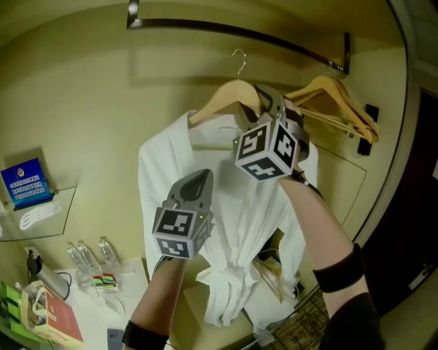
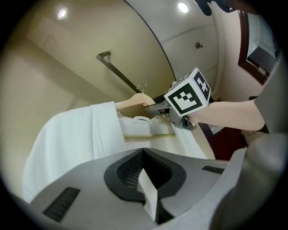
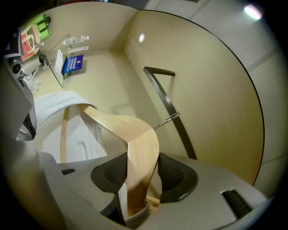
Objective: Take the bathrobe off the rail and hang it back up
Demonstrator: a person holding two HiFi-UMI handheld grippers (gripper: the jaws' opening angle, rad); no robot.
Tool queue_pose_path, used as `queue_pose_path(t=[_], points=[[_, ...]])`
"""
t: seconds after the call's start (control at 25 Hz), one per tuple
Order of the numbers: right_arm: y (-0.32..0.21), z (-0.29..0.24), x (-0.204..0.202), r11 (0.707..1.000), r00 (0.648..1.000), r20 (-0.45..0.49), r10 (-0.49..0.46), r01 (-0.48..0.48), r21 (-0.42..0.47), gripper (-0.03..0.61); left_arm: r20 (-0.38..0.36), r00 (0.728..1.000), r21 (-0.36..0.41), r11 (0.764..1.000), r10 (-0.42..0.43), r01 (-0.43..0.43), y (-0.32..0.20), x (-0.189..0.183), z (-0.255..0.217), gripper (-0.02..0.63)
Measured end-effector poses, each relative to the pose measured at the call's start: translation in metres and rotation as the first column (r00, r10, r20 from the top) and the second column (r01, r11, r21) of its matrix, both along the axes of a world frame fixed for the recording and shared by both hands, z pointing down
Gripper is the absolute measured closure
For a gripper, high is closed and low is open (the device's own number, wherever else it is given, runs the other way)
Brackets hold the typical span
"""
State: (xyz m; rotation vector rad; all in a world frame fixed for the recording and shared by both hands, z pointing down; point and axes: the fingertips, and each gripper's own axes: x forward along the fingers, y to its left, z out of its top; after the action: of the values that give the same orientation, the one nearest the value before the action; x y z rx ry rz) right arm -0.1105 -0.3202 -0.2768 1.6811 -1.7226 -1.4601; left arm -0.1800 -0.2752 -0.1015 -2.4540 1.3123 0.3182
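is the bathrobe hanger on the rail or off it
Off. The hook of the hanger sits below the rail with wall showing between; the right gripper holds the hanger.

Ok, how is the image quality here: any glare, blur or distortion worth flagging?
Head view: even warm light, sharp, the rail bowed by the lens. Left gripper view: black fisheye corners, two ceiling lights blown out. Right gripper view: same vignette, one bright ceiling spot, the hanger soft near the camera.

Warm, dimmish light was thrown by ceiling spots (image 2: 182, 7); edges were pretty heavily fisheye-warped and vignetted to black.
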Motion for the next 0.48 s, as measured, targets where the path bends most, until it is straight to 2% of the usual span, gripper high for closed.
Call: queue_pose_path(t=[0.2, 0.48], points=[[-0.006, 0.071, 0.001, 0.998, 0.999, 0.018, -0.041, 0.042, -0.057, 0.373, -0.010, 1.000, -0.065, 0.998, 0.003, -0.004, 0.003, 0.002, 0.057, 0.613], [0.024, 0.182, 0.018, 0.984, 0.986, 0.075, -0.146, 0.153, -0.092, 0.373, -0.008, 0.998, -0.155, 0.986, -0.063, 0.060, 0.037, 0.021, 0.159, 0.613]])
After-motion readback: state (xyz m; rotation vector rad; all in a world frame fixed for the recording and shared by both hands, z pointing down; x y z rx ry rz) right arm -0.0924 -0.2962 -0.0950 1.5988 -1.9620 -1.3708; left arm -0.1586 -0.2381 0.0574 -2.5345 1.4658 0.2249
